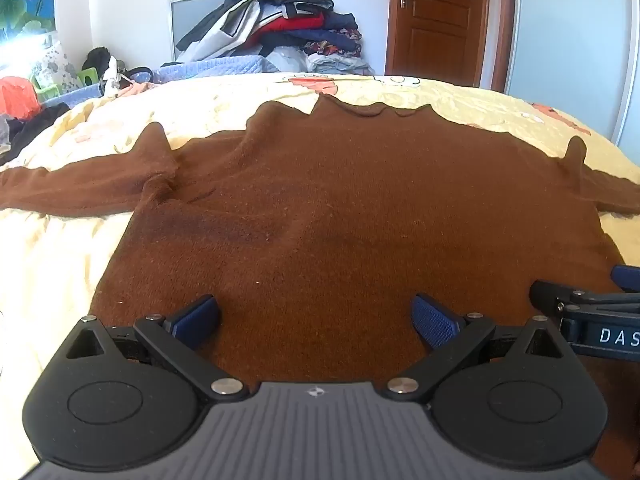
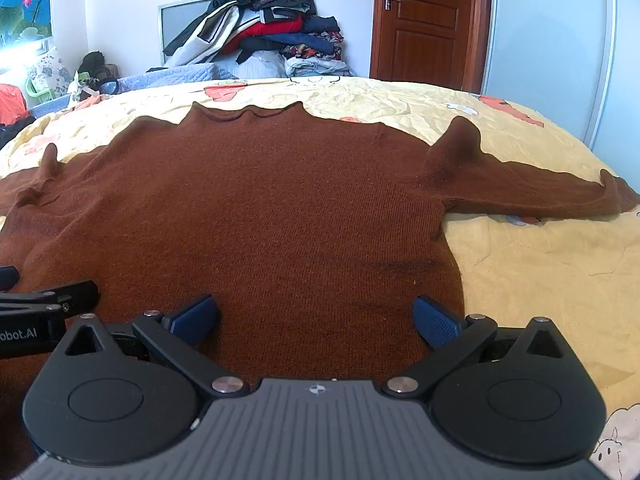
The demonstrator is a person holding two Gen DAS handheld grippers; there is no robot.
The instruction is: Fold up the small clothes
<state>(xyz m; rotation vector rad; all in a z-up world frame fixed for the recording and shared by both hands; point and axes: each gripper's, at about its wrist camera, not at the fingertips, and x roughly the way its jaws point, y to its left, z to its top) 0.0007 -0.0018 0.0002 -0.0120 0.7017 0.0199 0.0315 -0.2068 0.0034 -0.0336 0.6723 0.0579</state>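
A brown knit sweater (image 1: 340,208) lies flat on the bed, collar at the far side, both sleeves spread outward. It also shows in the right wrist view (image 2: 260,208). My left gripper (image 1: 316,320) is open and empty over the sweater's near hem, left of centre. My right gripper (image 2: 316,320) is open and empty over the hem's right part, near the sweater's right edge. The right gripper shows at the right edge of the left wrist view (image 1: 592,312); the left gripper shows at the left edge of the right wrist view (image 2: 44,312).
The bed has a pale yellow printed sheet (image 2: 540,272). A tall pile of clothes (image 1: 280,20) stands beyond the bed against the wall. A brown door (image 2: 424,16) is at the back right. Clutter (image 1: 24,100) lies at the far left.
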